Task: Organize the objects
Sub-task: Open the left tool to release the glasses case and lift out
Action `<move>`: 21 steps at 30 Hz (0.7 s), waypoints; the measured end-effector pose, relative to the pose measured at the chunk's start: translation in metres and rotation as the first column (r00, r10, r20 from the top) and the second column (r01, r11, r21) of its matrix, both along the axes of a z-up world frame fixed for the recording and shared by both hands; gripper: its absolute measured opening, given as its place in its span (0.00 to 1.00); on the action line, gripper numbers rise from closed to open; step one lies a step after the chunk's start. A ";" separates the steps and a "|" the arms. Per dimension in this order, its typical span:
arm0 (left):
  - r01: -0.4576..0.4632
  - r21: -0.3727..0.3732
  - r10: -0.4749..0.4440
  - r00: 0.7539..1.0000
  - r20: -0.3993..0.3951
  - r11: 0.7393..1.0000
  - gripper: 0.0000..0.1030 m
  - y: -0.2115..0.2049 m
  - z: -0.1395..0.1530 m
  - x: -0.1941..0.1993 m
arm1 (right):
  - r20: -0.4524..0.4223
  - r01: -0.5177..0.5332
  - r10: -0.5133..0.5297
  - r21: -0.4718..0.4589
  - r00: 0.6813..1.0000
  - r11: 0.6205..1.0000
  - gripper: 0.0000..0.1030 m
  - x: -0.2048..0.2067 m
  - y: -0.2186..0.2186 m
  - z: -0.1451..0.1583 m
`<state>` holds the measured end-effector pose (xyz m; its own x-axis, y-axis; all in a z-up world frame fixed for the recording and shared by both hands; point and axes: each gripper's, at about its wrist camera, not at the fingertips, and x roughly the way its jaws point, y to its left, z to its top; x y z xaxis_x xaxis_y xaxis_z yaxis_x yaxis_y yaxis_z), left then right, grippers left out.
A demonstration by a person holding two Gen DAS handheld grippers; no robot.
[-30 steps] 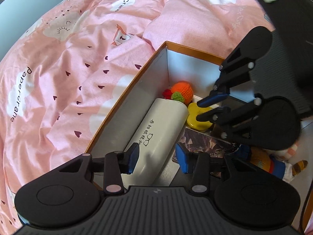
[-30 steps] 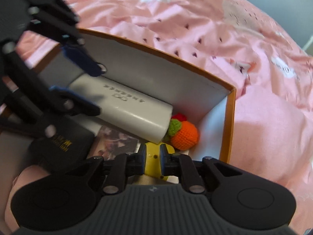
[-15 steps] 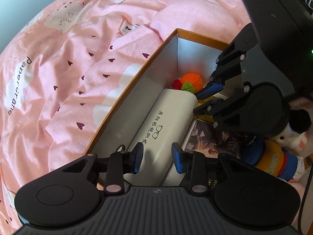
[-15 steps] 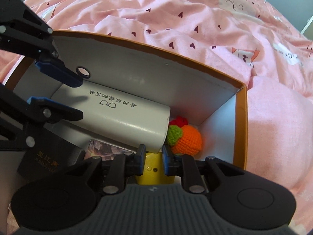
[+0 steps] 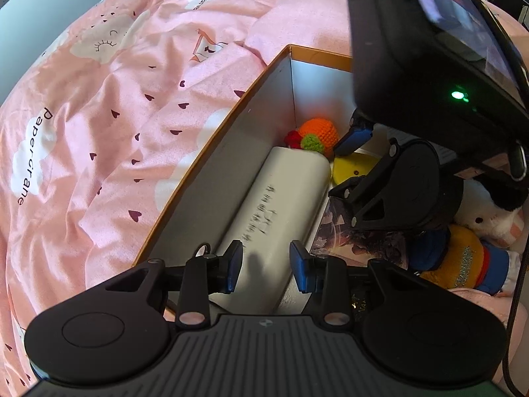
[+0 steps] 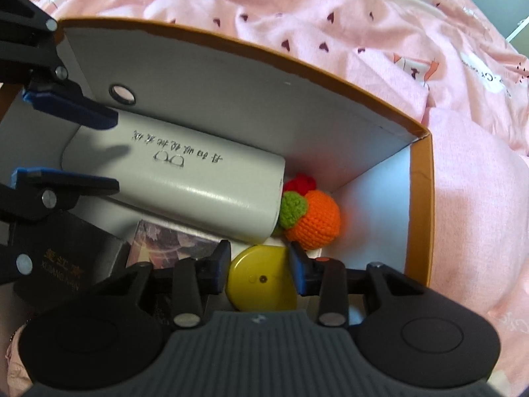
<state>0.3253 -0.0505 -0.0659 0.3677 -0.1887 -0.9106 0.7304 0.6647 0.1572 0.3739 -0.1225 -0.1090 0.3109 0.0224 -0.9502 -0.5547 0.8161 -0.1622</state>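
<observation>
An orange-rimmed cardboard box point(image 5: 211, 139) point(image 6: 420, 198) lies on the pink bed. Inside it a white glasses case point(image 5: 277, 208) point(image 6: 185, 182) lies along the long wall. An orange crocheted fruit point(image 5: 317, 132) point(image 6: 314, 221) sits in the far corner. A yellow round disc point(image 5: 353, 168) point(image 6: 261, 281) lies next to it on the box floor. My left gripper point(image 5: 266, 269) is open above the case's near end, not touching it. My right gripper point(image 6: 259, 269) is open with its fingers either side of the disc.
A printed card point(image 5: 350, 235) point(image 6: 172, 244) and a black box with gold lettering point(image 6: 62, 264) lie on the box floor. Plush toys point(image 5: 469, 258) fill the right end. The pink heart-print duvet point(image 5: 99, 125) surrounds the box.
My right gripper has opened and let go of the yellow disc, which now lies on the box floor. My left gripper has pulled back a little along the white case.
</observation>
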 end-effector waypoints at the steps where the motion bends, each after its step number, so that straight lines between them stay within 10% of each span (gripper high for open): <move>1: 0.000 -0.001 0.000 1.000 0.000 1.000 0.39 0.000 0.000 0.000 | -0.014 0.008 -0.008 -0.003 1.000 1.000 0.38 0.002 0.000 0.000; 9: -0.016 -0.028 0.015 1.000 -0.011 0.999 0.39 0.003 0.001 0.000 | -0.025 0.015 -0.015 0.024 1.000 1.000 0.36 0.001 -0.005 0.008; 21: -0.098 -0.113 0.108 0.991 0.079 0.989 0.39 0.005 0.070 -0.059 | 0.094 -0.001 -0.015 0.165 0.995 0.986 0.39 -0.069 -0.025 0.100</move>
<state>0.2660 -0.0454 0.0042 0.4650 -0.2417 -0.8517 0.6443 0.7521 0.1383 0.3050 -0.1474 -0.0087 0.4000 0.1735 -0.9000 -0.5374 0.8398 -0.0770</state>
